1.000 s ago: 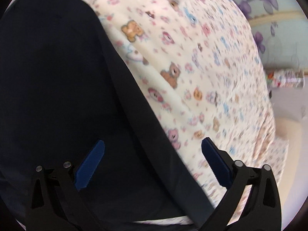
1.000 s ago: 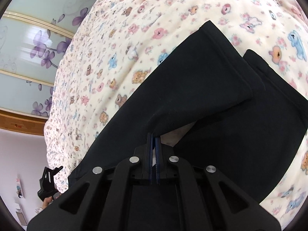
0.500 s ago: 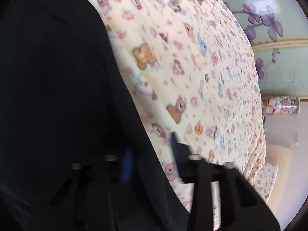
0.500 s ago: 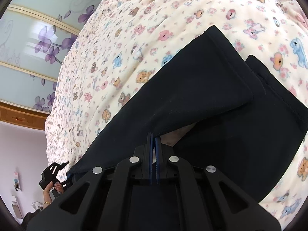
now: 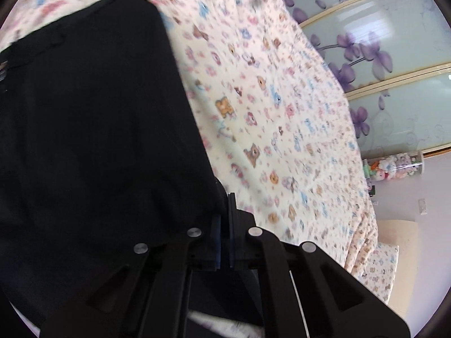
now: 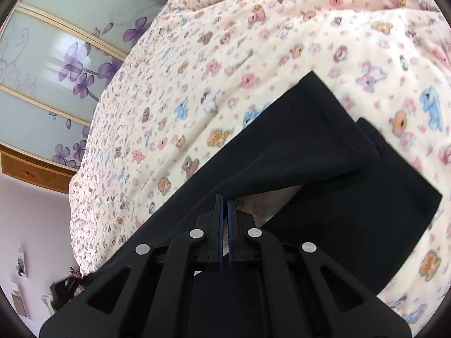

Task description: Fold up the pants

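Note:
Black pants (image 5: 93, 129) lie on a cream bedspread (image 5: 282, 118) printed with small bears. In the left wrist view my left gripper (image 5: 224, 214) is shut on the right edge of the pants, and the cloth is lifted and fills the left half. In the right wrist view my right gripper (image 6: 224, 214) is shut on the edge of one pant leg (image 6: 296, 152). That leg is raised off the other leg (image 6: 366, 205), with the bedspread (image 6: 225, 70) showing in the gap below.
A wardrobe with frosted doors and purple flower prints (image 5: 394, 56) stands beyond the bed, also in the right wrist view (image 6: 64, 64). A clear tube of plush toys (image 5: 394, 164) stands by it. A cream pillow or cushion (image 5: 394, 239) lies near the bed's edge.
My left gripper was open over the pants' edge, then closed on it and lifted it. My right gripper stayed shut on the pant leg and rose slightly.

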The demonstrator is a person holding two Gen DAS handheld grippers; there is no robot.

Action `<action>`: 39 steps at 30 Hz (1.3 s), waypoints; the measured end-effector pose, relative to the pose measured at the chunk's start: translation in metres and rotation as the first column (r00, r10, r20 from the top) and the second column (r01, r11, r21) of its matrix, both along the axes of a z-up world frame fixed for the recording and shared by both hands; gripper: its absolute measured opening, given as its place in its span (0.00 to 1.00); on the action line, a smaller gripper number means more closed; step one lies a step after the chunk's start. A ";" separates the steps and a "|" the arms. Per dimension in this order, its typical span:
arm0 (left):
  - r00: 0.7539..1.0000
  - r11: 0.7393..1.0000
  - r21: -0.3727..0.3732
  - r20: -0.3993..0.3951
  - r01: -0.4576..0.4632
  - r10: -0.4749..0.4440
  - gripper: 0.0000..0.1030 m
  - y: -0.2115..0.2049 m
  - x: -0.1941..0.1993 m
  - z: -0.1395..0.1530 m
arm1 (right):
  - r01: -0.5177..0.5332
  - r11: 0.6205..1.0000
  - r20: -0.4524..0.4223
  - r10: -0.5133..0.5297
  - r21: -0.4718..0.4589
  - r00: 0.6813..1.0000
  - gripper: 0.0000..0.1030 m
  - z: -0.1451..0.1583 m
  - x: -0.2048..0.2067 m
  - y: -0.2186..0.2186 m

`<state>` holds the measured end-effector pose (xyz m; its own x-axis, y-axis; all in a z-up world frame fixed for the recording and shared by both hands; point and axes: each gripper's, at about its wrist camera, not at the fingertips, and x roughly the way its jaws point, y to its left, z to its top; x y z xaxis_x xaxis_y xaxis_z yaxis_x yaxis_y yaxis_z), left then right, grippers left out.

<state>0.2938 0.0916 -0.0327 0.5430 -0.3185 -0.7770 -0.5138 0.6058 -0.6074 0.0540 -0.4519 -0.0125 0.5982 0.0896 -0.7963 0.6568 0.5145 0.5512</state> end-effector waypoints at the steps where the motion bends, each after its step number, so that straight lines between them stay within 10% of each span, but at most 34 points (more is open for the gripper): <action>1: 1.000 1.000 -0.002 0.007 -0.003 0.003 0.03 0.001 -0.010 0.004 | 0.001 1.000 0.002 -0.001 -0.003 1.000 0.02 0.002 -0.002 -0.001; 15: 0.991 0.995 0.002 -0.087 -0.104 0.103 0.02 0.012 -0.227 0.021 | 0.029 0.997 -0.065 -0.033 -0.070 0.997 0.02 0.022 -0.076 0.000; 24: 0.964 0.995 -0.010 -0.247 -0.104 0.099 0.03 0.028 -0.278 -0.023 | 0.021 0.994 -0.194 -0.041 -0.105 0.980 0.02 -0.014 -0.110 0.019; 28: 0.981 0.992 0.039 -0.152 -0.116 0.121 0.57 0.068 -0.257 -0.014 | -0.016 0.989 -0.209 -0.016 -0.147 0.978 0.02 -0.019 -0.103 0.021; 31: 0.982 0.988 -0.002 -0.106 -0.155 0.154 0.73 0.117 -0.232 -0.014 | -0.033 0.987 -0.221 -0.003 -0.159 0.975 0.02 -0.020 -0.098 0.020; 39: 0.925 0.935 -0.096 -0.206 -0.343 0.318 0.78 0.214 -0.205 -0.055 | -0.037 0.983 -0.257 -0.011 -0.182 0.966 0.02 -0.028 -0.099 0.023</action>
